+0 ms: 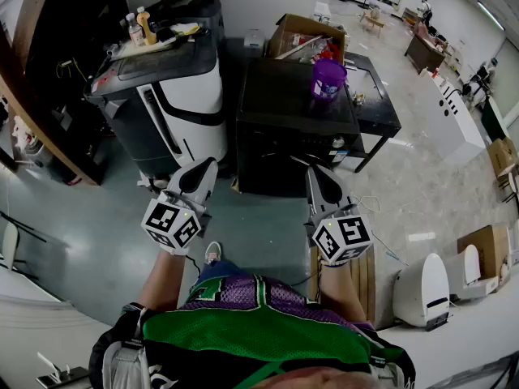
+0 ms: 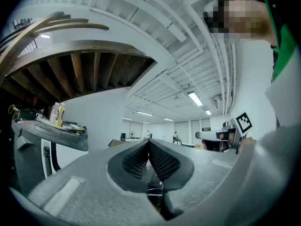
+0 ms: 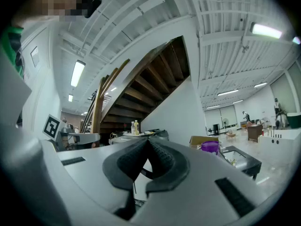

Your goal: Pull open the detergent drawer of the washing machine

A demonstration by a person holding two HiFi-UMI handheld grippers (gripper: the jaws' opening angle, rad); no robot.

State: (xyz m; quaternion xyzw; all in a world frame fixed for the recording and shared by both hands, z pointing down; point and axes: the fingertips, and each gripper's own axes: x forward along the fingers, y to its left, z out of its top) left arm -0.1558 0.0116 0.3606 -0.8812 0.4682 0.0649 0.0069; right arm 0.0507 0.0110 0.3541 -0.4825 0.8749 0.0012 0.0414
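Note:
A white-fronted washing machine (image 1: 174, 104) with a dark top stands at the back left, with bottles (image 1: 142, 27) on its lid. A black machine (image 1: 292, 124) stands to its right and carries a purple tub (image 1: 328, 79). I cannot make out a detergent drawer on either. My left gripper (image 1: 209, 162) is held in the air short of the white machine, its jaws shut on nothing (image 2: 148, 142). My right gripper (image 1: 315, 171) hovers in front of the black machine, also shut and empty (image 3: 147, 140). Neither gripper touches anything.
A cardboard box (image 1: 304, 35) sits behind the black machine, and a black table (image 1: 381, 112) stands to its right. A wooden staircase (image 1: 32, 104) runs along the left. White fixtures (image 1: 422, 290) and a wooden board (image 1: 365, 274) lie at the right by my feet.

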